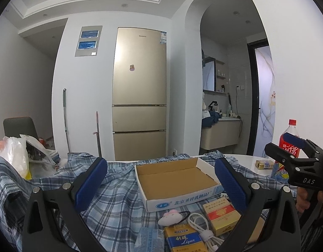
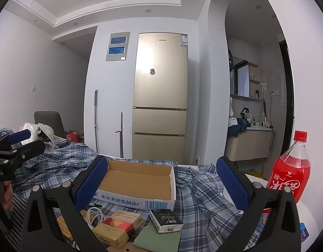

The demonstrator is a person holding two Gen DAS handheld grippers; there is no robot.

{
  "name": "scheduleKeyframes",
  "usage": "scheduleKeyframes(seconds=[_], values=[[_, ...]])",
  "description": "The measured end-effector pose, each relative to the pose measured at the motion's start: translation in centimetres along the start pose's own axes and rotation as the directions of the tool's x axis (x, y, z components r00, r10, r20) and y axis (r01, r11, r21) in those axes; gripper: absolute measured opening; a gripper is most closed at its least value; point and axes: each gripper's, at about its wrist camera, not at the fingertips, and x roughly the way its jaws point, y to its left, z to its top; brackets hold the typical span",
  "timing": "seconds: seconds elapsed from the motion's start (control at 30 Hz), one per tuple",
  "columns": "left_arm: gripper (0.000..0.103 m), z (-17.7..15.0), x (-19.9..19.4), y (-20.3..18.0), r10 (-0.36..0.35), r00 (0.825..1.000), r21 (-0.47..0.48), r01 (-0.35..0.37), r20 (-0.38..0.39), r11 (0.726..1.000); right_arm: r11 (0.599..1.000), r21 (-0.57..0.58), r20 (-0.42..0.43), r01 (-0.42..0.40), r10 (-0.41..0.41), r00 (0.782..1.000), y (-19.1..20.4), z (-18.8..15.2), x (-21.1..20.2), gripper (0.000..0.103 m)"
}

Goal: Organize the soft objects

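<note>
Fingers point(image 1: 230, 182) of both grippers spread — empty-handed.

"Liqun" on blue-yellow pack point(image 1: 183, 240); "DAS" on right gripper point(image 1: 291, 147).

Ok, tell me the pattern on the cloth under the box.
Blue-and-white plaid cloth, clearest in the right wrist view.
</note>
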Motion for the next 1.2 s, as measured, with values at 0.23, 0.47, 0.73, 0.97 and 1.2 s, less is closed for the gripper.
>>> scheduleKeyframes(seconds=[0.23,0.47,0.73,0.97,1.2], values=[[0.103,0.6,0.1,0.3,-0.019,0.999,-0.011,0.018,-0.037,1.0,0.999,0.018,0.024,-0.044,0.044,0.999,-0.3,0.0,-0.3,0.103],[0.103,3.5,-1.4,0.0,-0.014,0.992,-0.003,0.013,-0.124,1.0,0.973,0.159,-0.097,-0.168,0.185,0.978,-1.9,2.9,0.2,0.101],[0.103,2.2,-2.4,-0.2,-0.009,0.959,-0.07,-0.011,-0.282,0.998,0.978,0.17,-0.366,-0.122,0.177,0.913,-1.7,2.5,0.8,0.091],[0.103,-1.1,-1.3,-1.3,0.153,0.924,0.034,-0.15,-0.35,0.988,0.983,0.126,-0.498,-0.134,0.179,0.848,-0.1,-1.5,0.9,0.089],[0.103,-3.0,0.3,-1.5,0.043,0.894,0.005,-0.045,-0.447,0.999,0.972,0.154,-0.682,-0.175,0.233,0.694,1.0,-5.5,3.3,0.085]])
